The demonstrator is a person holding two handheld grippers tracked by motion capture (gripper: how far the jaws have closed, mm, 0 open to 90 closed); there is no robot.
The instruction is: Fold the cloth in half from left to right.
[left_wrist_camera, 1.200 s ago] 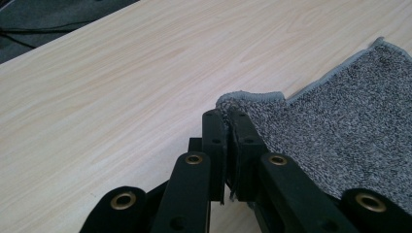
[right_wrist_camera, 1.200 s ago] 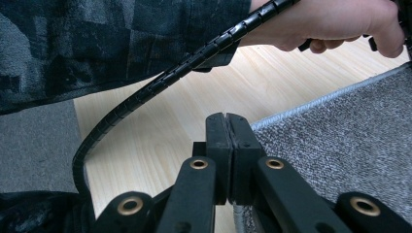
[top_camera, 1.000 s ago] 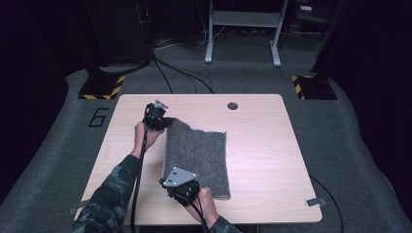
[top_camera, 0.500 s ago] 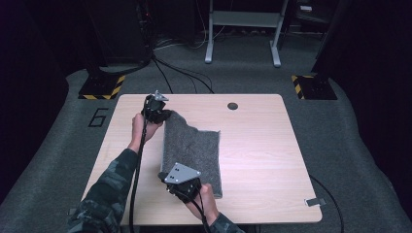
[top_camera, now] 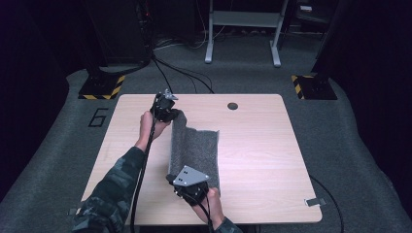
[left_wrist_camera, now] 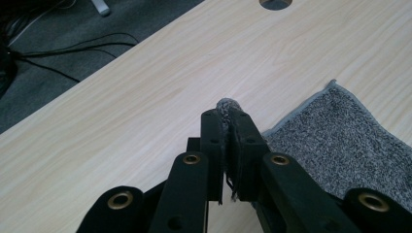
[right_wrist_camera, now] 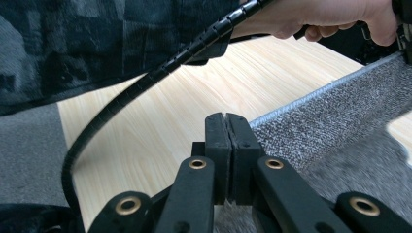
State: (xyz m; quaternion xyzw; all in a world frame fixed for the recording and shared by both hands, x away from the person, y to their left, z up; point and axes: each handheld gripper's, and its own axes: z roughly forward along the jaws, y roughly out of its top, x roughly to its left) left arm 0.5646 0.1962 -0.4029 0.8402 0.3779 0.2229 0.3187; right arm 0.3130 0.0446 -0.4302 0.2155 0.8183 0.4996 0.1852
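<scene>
Grey cloth (right_wrist_camera: 335, 116) runs off the right gripper view's right edge; whether the right gripper (right_wrist_camera: 226, 119) pinches it is hidden.

Overhead light is brightening the table (top_camera: 262, 141) evenly; the surroundings are falling into darkness toward the frame edges. Gripper views are blurring the near jaws at bottom centre.
</scene>
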